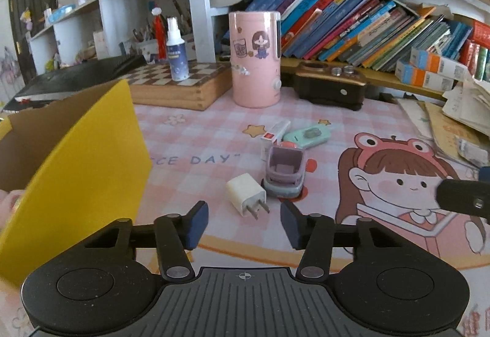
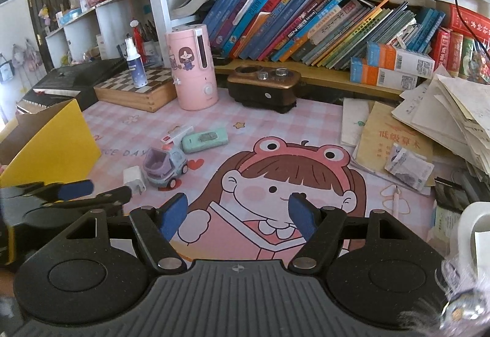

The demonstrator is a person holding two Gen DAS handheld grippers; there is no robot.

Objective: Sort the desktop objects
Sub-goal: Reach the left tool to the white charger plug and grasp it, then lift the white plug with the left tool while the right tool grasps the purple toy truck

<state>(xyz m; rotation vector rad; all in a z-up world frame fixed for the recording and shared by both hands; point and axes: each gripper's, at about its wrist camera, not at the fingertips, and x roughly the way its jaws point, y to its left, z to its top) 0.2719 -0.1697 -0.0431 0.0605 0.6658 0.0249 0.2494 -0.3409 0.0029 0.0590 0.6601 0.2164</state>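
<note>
A white charger plug (image 1: 246,194) lies on the pink cartoon desk mat (image 1: 352,128), prongs toward me. My left gripper (image 1: 244,214) stands open just short of it, and its pads do not touch the plug. Behind the plug sit a purple-and-grey toy truck (image 1: 284,174), a mint green device (image 1: 307,136) and a small white box with a red label (image 1: 274,134). An open yellow cardboard box (image 1: 76,168) stands at the left. In the right wrist view my right gripper (image 2: 238,202) is open and empty over the mat, with the left gripper (image 2: 110,187) beside the plug (image 2: 133,179).
A pink humidifier (image 1: 255,58), a wooden chessboard box (image 1: 174,85) with a spray bottle (image 1: 176,52) on it, and a brown device (image 1: 330,85) line the back. Leaning books fill the shelf. Loose papers (image 2: 428,122) and a white mug (image 2: 471,232) crowd the right.
</note>
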